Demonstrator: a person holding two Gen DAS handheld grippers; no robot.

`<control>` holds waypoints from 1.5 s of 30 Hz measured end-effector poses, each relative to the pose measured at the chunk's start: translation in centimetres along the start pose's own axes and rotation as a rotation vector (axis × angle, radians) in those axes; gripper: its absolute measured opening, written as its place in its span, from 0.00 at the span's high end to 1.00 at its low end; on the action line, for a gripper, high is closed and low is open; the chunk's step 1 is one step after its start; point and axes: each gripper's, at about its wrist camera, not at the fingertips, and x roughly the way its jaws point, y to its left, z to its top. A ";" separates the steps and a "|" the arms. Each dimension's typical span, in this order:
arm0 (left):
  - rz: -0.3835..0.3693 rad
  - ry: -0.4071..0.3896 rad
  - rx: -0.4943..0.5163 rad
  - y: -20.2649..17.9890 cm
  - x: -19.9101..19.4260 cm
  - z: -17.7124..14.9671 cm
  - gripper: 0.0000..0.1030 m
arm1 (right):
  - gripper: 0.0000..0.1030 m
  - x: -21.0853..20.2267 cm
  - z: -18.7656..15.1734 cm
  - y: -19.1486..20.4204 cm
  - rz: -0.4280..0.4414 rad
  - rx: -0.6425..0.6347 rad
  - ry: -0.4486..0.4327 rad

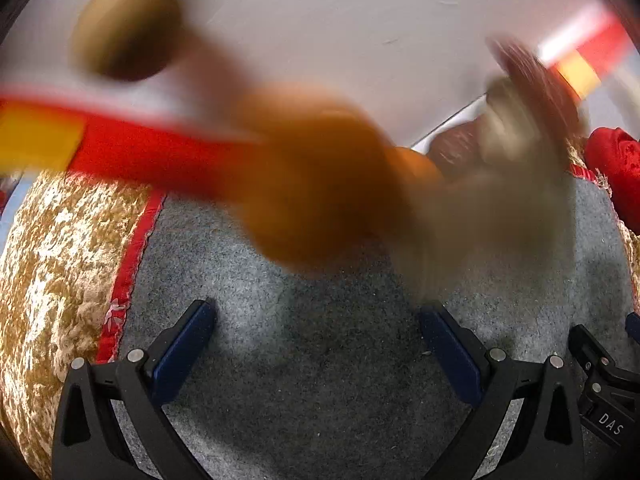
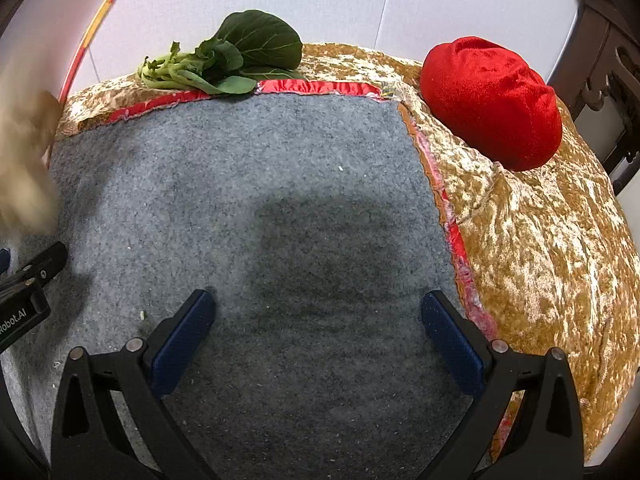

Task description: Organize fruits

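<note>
Fruits (image 1: 320,176), blurred orange-brown shapes, looked firm and light, so you needed a mid-body hold while your left gripper (image 1: 316,344) and right gripper (image 2: 318,332) gaped empty.

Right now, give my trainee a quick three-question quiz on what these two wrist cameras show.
1. True or false: the right tongs grip the leafy greens.
2. The red velvet cushion rests on: A) the grey felt mat B) the gold cloth C) the floor.
3. Fill in: in the left wrist view the moving things above the left tongs are too ____ to name.

Key: 1 false, the tongs are open and hold nothing; 2 B; 3 blurred.
</note>
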 end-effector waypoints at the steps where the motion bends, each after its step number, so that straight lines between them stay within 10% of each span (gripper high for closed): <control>1: 0.002 0.003 -0.002 0.0 0.1 0.0 0.00 | 0.00 -0.1 0.0 0.0 -0.003 -0.002 0.001; 33: 0.001 0.005 -0.001 -0.2 0.3 0.2 0.00 | 0.00 0.1 0.2 -0.2 0.000 -0.005 0.025; 38: -0.004 0.001 -0.006 0.0 0.2 0.1 0.00 | 0.00 0.4 2.7 -1.2 0.147 -0.102 0.245; 45: 0.004 0.001 0.000 -0.1 0.2 0.0 0.00 | 0.00 -2.8 4.2 -7.7 0.428 0.154 0.164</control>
